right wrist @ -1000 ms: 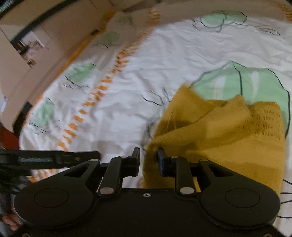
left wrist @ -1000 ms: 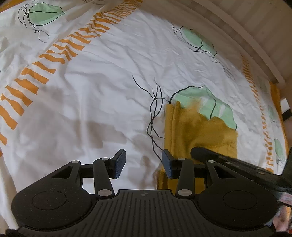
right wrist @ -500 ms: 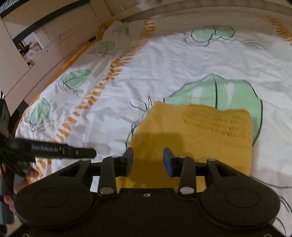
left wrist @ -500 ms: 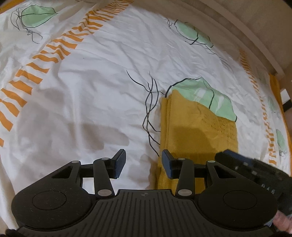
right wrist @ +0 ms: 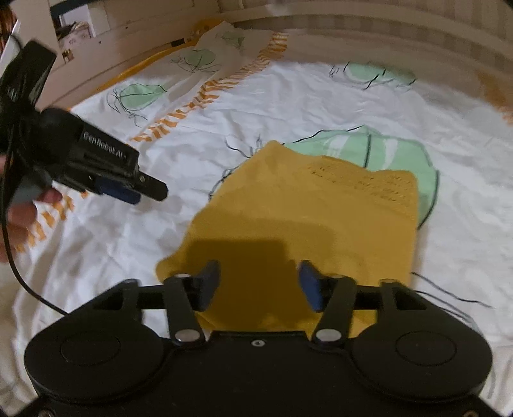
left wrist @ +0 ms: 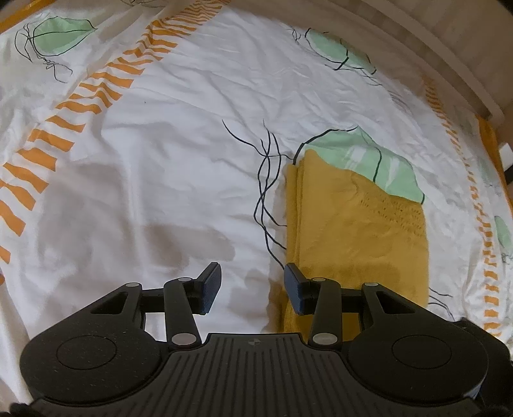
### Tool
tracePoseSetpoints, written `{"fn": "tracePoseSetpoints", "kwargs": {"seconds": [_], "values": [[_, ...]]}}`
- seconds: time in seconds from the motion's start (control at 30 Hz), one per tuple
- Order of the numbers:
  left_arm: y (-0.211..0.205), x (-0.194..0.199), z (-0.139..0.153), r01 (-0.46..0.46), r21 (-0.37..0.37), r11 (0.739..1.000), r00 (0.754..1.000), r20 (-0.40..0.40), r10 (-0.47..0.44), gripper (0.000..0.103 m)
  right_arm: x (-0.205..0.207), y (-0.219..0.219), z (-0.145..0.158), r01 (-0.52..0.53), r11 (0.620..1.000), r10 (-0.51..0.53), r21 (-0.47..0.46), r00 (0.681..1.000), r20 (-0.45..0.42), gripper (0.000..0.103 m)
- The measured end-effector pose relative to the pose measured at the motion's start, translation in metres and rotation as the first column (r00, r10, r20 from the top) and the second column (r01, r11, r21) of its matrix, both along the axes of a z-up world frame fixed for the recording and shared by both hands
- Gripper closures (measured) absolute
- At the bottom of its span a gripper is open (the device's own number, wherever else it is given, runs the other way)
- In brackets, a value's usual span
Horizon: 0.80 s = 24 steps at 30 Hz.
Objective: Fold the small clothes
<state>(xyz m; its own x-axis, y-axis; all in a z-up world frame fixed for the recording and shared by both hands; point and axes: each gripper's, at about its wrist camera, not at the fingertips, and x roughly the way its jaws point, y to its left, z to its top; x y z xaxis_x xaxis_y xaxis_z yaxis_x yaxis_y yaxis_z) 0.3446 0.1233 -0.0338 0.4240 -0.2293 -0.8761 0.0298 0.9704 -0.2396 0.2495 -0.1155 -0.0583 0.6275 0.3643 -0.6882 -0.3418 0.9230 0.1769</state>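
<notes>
A folded mustard-yellow knitted garment [left wrist: 356,224] lies flat on the white leaf-printed bed sheet [left wrist: 179,154]; the left gripper [left wrist: 252,285] hovers beside it, fingers [left wrist: 210,287] apart.

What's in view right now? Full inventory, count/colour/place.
folded garment: 1, mustard yellow knit, lying flat on the bedsheet, partly over a green leaf print
bedsheet: 1, white with green leaves, black line drawing and orange dashed stripes, covers the whole work surface
bed frame: 1, pale wood, along the far edge of the sheet
shelf clutter: count unclear, blurred, top left of the right wrist view
left gripper: 1, black with blue pads, open, over bare sheet just left of the garment
right gripper: 1, black with blue pads, open, above the garment's near edge
person's hand: 1, holding the left gripper's handle
</notes>
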Motion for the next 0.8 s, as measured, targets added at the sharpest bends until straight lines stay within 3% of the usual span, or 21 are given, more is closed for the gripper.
{"fn": "tracePoseSetpoints", "kwargs": {"seconds": [0.17,0.33,0.53,0.8], "values": [[-0.003,0.0,-0.001,0.015,0.017,1.0,1.0,-0.001,-0.015,0.062,-0.016,0.01,-0.002,-0.007,0.988,0.022,-0.154,0.995,0.096,0.029],[-0.004,0.0,-0.002,0.02,0.024,1.0,1.0,-0.006,-0.02,0.062,-0.029,0.019,-0.008,-0.055,0.971,0.088,-0.233,0.987,0.137,0.031],[-0.005,0.0,-0.003,0.027,0.032,0.999,1.0,-0.01,-0.027,0.062,-0.048,0.039,-0.016,-0.151,0.922,0.228,-0.355,0.956,0.186,0.051],[-0.01,0.0,-0.009,0.052,0.038,0.998,0.998,-0.03,-0.051,0.062,-0.056,0.053,-0.027,-0.221,0.876,0.327,-0.43,0.926,0.189,0.053]]}}
